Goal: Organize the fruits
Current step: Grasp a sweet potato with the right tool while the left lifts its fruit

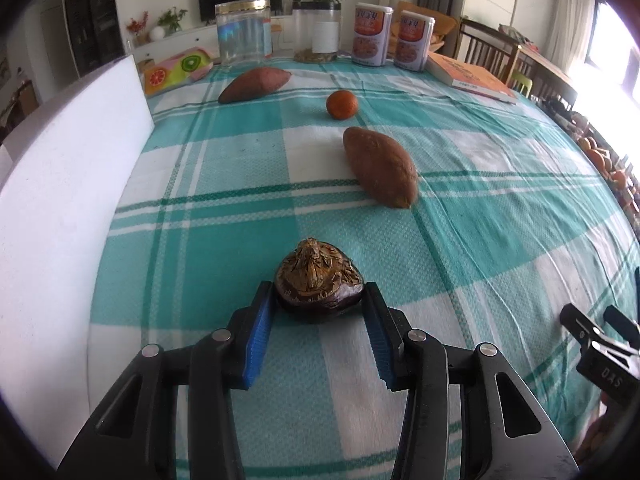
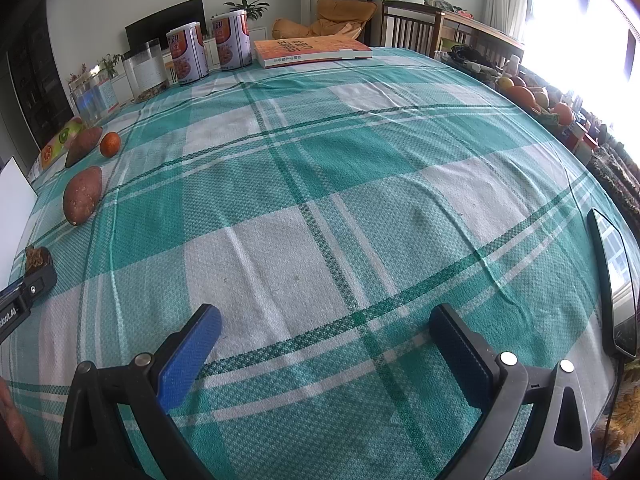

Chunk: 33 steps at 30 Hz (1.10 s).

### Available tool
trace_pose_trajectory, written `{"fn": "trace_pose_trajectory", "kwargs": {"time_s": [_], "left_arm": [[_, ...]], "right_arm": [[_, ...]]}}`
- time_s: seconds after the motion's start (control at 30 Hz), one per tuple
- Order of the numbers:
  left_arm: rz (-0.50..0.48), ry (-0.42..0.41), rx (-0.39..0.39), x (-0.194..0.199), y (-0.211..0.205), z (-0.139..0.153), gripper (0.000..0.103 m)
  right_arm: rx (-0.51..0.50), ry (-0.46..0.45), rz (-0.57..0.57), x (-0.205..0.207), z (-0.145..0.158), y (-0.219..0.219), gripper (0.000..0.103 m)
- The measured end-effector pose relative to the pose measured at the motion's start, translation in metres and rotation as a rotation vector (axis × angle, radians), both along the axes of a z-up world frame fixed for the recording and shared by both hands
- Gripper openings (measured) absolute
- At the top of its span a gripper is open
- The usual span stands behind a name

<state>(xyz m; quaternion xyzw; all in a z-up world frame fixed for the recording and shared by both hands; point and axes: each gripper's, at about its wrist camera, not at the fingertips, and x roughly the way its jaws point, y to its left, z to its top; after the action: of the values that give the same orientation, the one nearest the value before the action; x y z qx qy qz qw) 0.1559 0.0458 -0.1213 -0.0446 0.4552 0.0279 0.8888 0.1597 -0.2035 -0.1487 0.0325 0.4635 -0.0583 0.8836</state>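
Observation:
A dark brown water chestnut [image 1: 318,284] with a papery top rests on the checked green-and-white tablecloth [image 1: 480,240]. My left gripper [image 1: 319,300] is shut on it, one blue pad touching each side. Farther back lie a sweet potato [image 1: 380,167], a small orange [image 1: 341,105] and a second sweet potato [image 1: 255,85]. In the right wrist view the same chestnut [image 2: 37,258] shows at the far left beside the left gripper's finger. My right gripper [image 2: 326,314] stands open over bare cloth with nothing between its pads.
A white foam board [image 1: 68,184] stands along the left side. At the back are two clear jars [image 1: 243,32], two cans [image 1: 372,34], an orange book [image 1: 468,76] and a fruit-printed pouch [image 1: 176,70]. A dark screen [image 2: 612,280] lies at the right edge.

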Motion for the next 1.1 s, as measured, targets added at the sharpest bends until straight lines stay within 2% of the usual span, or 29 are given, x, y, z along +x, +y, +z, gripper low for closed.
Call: {"fn": "trace_pose_trajectory", "kwargs": {"time_s": [0.17,0.27,0.3,0.43,0.5,0.6,0.73,0.8,0.83,0.97,1.0,1.03,1.1], "left_arm": [[-0.038,-0.008,0.02,-0.036,0.002,-0.001,0.051],[-0.037,-0.021,0.042,-0.041,0.004,-0.006,0.081],[-0.032,-0.035,0.048,-0.043,0.005,-0.007,0.085],[-0.029,-0.032,0.05,-0.042,0.004,-0.008,0.089],[-0.031,-0.031,0.05,-0.041,0.004,-0.008,0.09],[-0.03,-0.031,0.049,-0.041,0.004,-0.008,0.091],[-0.031,-0.031,0.05,-0.041,0.004,-0.008,0.091],[-0.031,-0.031,0.05,-0.041,0.004,-0.008,0.091],[-0.031,-0.031,0.05,-0.041,0.004,-0.008,0.091],[-0.031,-0.03,0.05,-0.041,0.004,-0.008,0.091],[-0.031,-0.03,0.05,-0.041,0.004,-0.008,0.091],[-0.031,-0.03,0.05,-0.041,0.004,-0.008,0.091],[-0.031,-0.03,0.05,-0.041,0.003,-0.008,0.091]], "right_arm": [[0.0,0.0,0.0,0.0,0.0,0.0,0.103],[0.001,0.0,0.0,0.0,0.0,0.0,0.103],[-0.001,0.001,0.0,0.0,0.0,0.0,0.103],[-0.003,0.019,0.015,0.001,0.0,0.001,0.103],[0.02,0.091,0.05,0.012,0.002,0.005,0.103],[0.129,0.092,0.176,0.039,0.017,0.031,0.103],[0.258,0.07,0.424,0.082,0.042,0.103,0.103],[0.222,0.102,0.506,0.103,0.041,0.143,0.101],[0.186,0.112,0.53,0.111,0.038,0.161,0.093],[0.094,0.225,0.581,0.131,0.013,0.207,0.077],[0.065,0.213,0.57,0.13,0.011,0.21,0.071],[0.039,0.195,0.56,0.129,0.011,0.21,0.057],[0.043,0.194,0.539,0.126,0.013,0.202,0.041]]}}
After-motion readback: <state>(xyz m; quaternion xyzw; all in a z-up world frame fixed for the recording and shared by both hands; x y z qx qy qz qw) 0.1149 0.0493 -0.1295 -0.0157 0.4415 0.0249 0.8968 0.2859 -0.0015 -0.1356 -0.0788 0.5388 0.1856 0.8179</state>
